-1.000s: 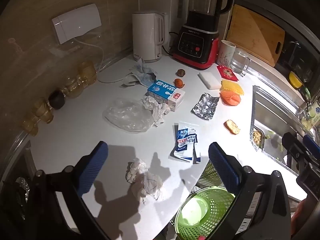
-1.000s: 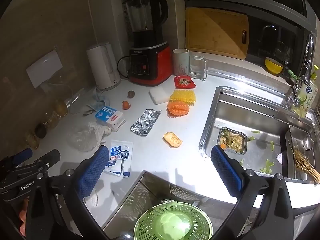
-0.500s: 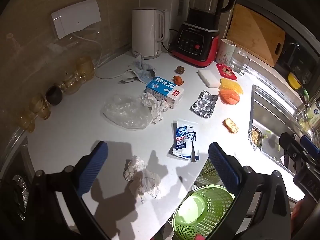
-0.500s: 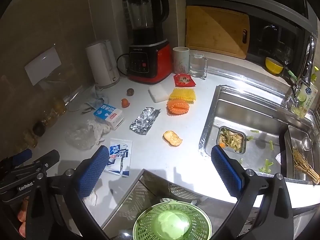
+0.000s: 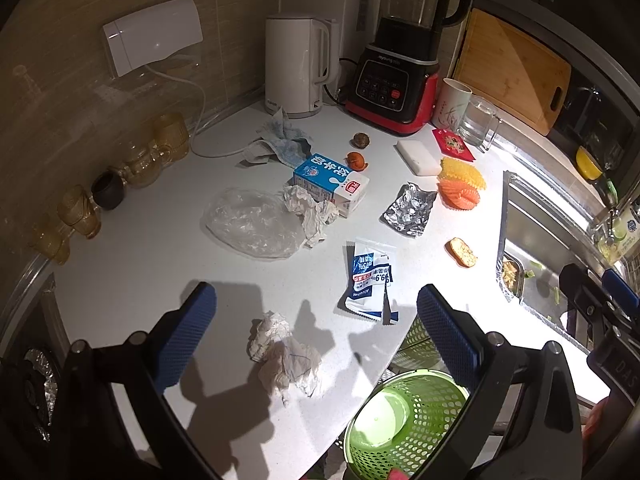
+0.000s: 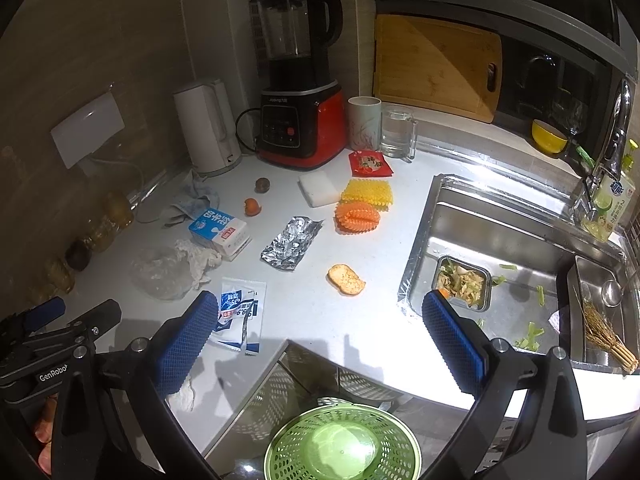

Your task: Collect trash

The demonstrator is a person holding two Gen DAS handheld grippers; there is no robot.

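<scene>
Trash is strewn over a white counter (image 5: 132,264). A crumpled paper ball (image 5: 284,354) lies nearest, just ahead of my open left gripper (image 5: 316,332). Beyond it are a torn blue-white wipe packet (image 5: 370,276), a clear plastic bag (image 5: 252,222), a crumpled tissue (image 5: 310,212), a blue milk carton (image 5: 332,184), crumpled foil (image 5: 408,210) and a bread piece (image 5: 462,252). A green mesh bin (image 6: 342,442) stands on the floor below the counter edge. My right gripper (image 6: 320,340) hangs open above the bin, with the packet (image 6: 240,316) by its left finger.
At the back stand a white kettle (image 5: 296,64), a red blender (image 5: 396,76), a mug (image 5: 454,102), a glass (image 5: 478,122) and a cutting board (image 5: 514,68). Amber glasses (image 5: 80,210) line the left wall. A steel sink (image 6: 500,256) with food scraps is to the right.
Both grippers have drawn back and risen slightly, so the counter items sit a little farther off. Nothing was picked up or moved.
</scene>
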